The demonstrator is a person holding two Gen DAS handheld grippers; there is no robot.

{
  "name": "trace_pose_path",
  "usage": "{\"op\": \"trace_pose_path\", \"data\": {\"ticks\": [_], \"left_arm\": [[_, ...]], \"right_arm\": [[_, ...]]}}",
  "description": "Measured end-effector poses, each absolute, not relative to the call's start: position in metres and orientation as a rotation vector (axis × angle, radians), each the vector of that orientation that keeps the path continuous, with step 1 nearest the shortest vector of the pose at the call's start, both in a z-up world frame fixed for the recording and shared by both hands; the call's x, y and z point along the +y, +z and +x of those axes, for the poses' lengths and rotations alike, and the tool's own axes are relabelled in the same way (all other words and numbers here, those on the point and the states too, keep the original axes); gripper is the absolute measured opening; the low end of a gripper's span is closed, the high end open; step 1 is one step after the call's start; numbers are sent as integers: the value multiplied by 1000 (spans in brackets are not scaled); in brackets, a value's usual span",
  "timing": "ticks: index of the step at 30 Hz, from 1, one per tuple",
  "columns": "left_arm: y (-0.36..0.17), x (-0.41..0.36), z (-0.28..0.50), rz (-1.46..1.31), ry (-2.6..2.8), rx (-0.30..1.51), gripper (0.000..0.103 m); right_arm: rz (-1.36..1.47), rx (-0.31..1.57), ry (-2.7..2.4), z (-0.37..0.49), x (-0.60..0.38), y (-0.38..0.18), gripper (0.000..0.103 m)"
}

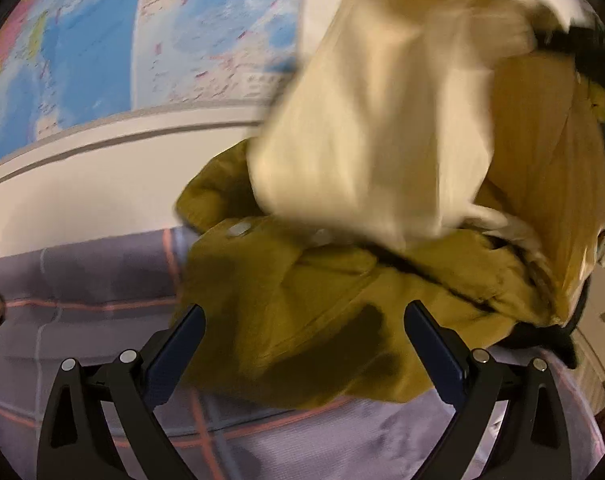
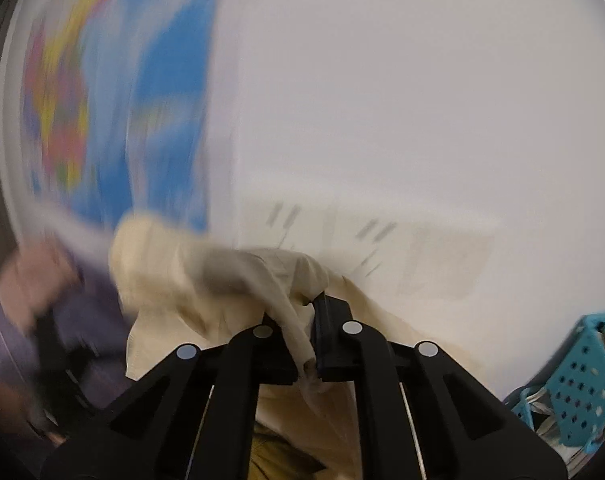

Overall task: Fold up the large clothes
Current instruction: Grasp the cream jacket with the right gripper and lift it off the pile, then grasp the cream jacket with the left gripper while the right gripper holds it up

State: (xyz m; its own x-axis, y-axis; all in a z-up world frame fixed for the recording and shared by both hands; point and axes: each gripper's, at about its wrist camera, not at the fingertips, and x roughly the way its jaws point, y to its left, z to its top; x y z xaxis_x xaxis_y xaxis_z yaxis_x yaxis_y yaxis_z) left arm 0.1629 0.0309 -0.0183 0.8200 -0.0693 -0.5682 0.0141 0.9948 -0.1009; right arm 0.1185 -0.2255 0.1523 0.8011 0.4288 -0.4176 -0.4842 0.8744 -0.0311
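Item: mustard jacket [image 1: 302, 312] with cream lining [image 1: 366, 140], lying bunched on the plaid bedsheet [image 1: 94, 280]. Right gripper [image 2: 308, 344] pinching a lining fold and lifting it; left gripper [image 1: 302, 340] hovering, jaws spread. Advice: raise it evenly, and be pinning the hem while spreading it flat

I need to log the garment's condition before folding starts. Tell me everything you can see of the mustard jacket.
The mustard jacket is olive-yellow woven cloth with a pale cream lining and round silvery snaps along one edge. It lies crumpled on the purple plaid sheet, partly lifted, with its lining turned outward and blurred by motion. The right gripper is shut on a fold of the lining. The left gripper is open, its jaws on either side of the lower cloth, not clamping it.
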Motion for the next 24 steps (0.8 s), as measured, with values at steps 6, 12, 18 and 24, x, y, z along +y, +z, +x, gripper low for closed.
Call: {"op": "trace_pose_path", "data": {"ticks": [6,12,18,24], "left_arm": [[10,-3,179,-61,-194,464,96],[49,-52,208,-10,-366,262,96],[55,-105,235,86,-504,193,28],[103,-96,252,16,-482,183,0]], "right_arm": [[-27,288,422,83,-302,226,5],[-29,232,431,51,-313,246,5],[-21,208,417,33,-338,257,5],[14,141,349,-7,-374,288,5]]}}
